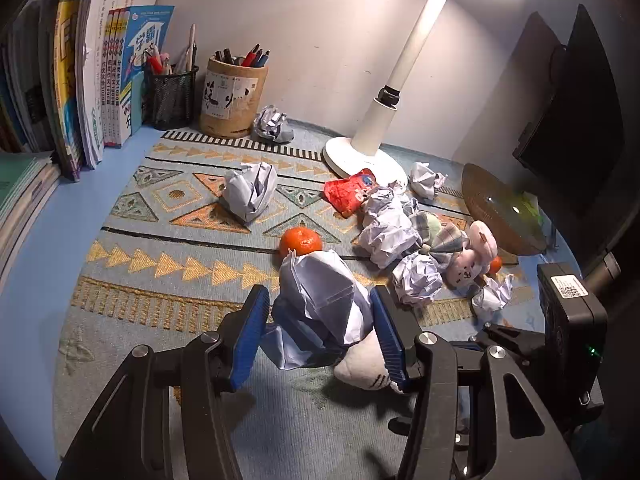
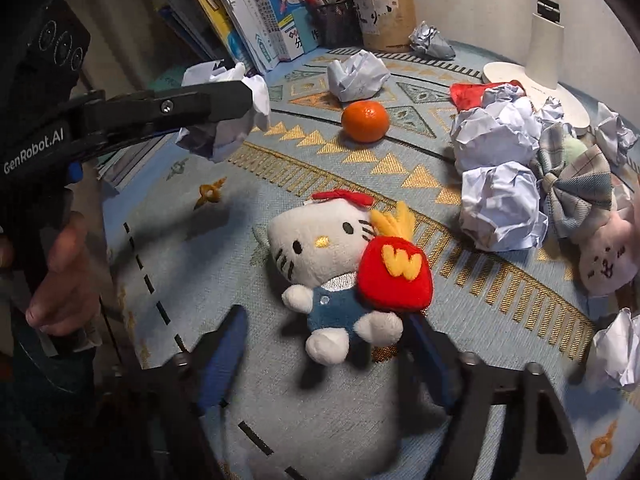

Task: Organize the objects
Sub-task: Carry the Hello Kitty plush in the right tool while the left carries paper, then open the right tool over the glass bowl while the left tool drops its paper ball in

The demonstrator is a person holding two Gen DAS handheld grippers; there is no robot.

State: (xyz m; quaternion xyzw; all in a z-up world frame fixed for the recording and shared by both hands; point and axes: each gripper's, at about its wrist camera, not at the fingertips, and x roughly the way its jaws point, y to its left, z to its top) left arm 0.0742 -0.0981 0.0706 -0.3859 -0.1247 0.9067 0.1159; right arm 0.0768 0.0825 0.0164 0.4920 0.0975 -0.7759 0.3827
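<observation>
Left wrist view. The left claw (image 1: 320, 320) points forward and downward over a patterned mat (image 1: 168, 248) on the blue table (image 1: 36, 264). Its two blue pads press on either side of a crumpled paper ball (image 1: 320, 304), which is gripped between them above the mat. A white cat plush (image 1: 366, 368) lies partly hidden beneath the paper and the right-hand finger. Just beyond the held paper sits a mandarin (image 1: 301, 242). Further items: loose crumpled papers near mat centre (image 1: 250, 190) and by the bamboo pen pot (image 1: 234, 98); a mesh pen holder (image 1: 170, 96); upright books (image 1: 116, 76) at left; a white lamp base (image 1: 362, 160); a red wrapper (image 1: 350, 192); a pile of paper balls with a plaid bow (image 1: 444, 240) and a pink rabbit plush (image 1: 472, 264) at right. The right claw's body (image 1: 568, 320) enters at the right edge.

Right wrist view. The right claw (image 2: 324, 344) points steeply down, its jaws spread wide, straddling the cat plush (image 2: 320, 260), which lies on its back on the mat (image 2: 460, 320) holding a red fries pouch (image 2: 394, 276). The pads do not press on it; the right-hand finger is just beside the plush's foot. The left claw (image 2: 224, 108) shows at upper left, level, clamped on its paper ball (image 2: 256, 92), with a hand (image 2: 60, 272) on the handle below. The mandarin (image 2: 365, 120) rests behind the plush.
</observation>
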